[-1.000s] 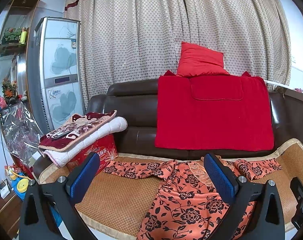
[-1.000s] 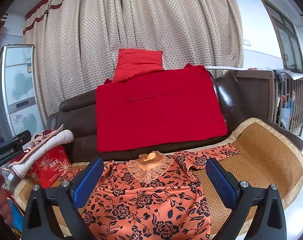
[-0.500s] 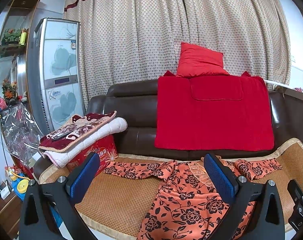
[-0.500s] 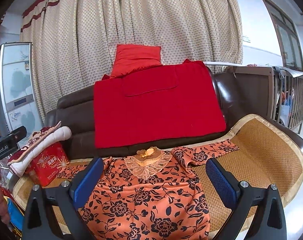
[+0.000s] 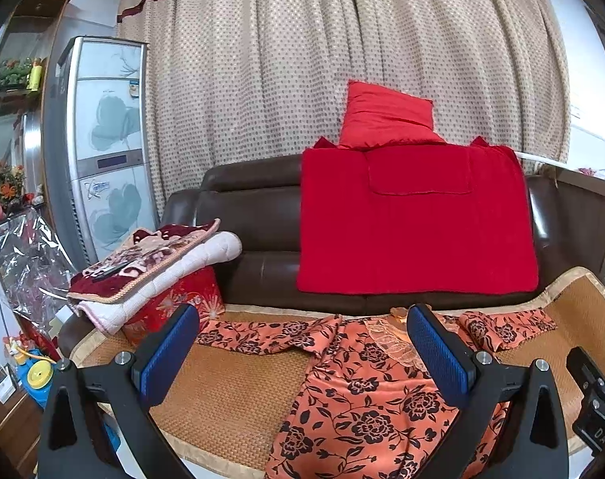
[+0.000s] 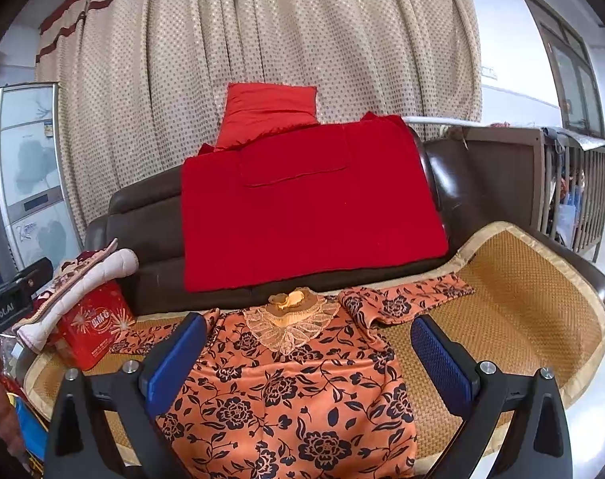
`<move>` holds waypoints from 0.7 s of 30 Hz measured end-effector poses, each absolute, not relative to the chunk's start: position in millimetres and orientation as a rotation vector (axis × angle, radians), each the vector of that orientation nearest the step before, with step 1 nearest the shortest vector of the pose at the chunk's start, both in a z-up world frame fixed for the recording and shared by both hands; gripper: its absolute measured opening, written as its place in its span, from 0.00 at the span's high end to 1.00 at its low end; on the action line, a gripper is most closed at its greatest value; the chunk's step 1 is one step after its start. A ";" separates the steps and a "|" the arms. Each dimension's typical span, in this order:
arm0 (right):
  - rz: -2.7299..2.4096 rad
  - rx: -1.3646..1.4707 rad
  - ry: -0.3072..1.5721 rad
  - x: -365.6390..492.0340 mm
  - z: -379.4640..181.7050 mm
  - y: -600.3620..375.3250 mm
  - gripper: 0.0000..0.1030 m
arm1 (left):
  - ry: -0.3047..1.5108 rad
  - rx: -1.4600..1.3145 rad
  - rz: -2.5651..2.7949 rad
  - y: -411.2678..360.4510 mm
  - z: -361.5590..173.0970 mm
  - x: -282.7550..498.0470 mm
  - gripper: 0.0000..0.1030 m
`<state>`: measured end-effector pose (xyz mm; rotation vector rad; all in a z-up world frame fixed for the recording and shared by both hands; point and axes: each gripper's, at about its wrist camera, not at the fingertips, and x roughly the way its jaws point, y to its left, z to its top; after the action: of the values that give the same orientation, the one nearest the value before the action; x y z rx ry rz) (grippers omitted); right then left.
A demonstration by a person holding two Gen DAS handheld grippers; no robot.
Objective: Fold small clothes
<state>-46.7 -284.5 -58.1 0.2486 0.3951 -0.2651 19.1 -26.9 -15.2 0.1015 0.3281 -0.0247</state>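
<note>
An orange top (image 6: 286, 395) with black flowers lies spread flat on a woven mat (image 6: 514, 279) that covers the seat of a brown sofa (image 6: 143, 215). Its lace collar (image 6: 290, 319) points toward the sofa back. One sleeve (image 6: 406, 297) reaches out to the right across the mat, partly bunched near the shoulder; the other sleeve (image 5: 262, 337) stretches to the left toward a red box (image 5: 174, 303).

The left gripper (image 5: 302, 353) hangs above the front of the mat, its blue pads (image 5: 169, 355) spread wide with nothing between them; through the gap show bare mat and the left half of the top. The right gripper (image 6: 306, 361) is likewise spread wide and empty, hovering over the body of the top, with the collar just beyond the gap. Neither gripper touches the cloth.

A red blanket (image 6: 310, 203) drapes over the sofa back, with a red cushion (image 6: 268, 113) on top of it against a dotted curtain (image 6: 262, 32). At the left end of the sofa a folded quilt (image 5: 151, 267) rests on the red box. A tall fridge (image 5: 103, 147) stands to the left of the sofa
</note>
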 end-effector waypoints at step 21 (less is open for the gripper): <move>-0.440 0.265 0.411 -75.4 -59.1 -346.4 0.00 | 0.359 0.185 -0.180 -103.9 -28.2 20.2 0.00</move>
<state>-75.4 -346.4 -59.1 0.2647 0.4110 -0.4403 20.2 -103.9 -28.2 0.1855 0.3585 -0.1800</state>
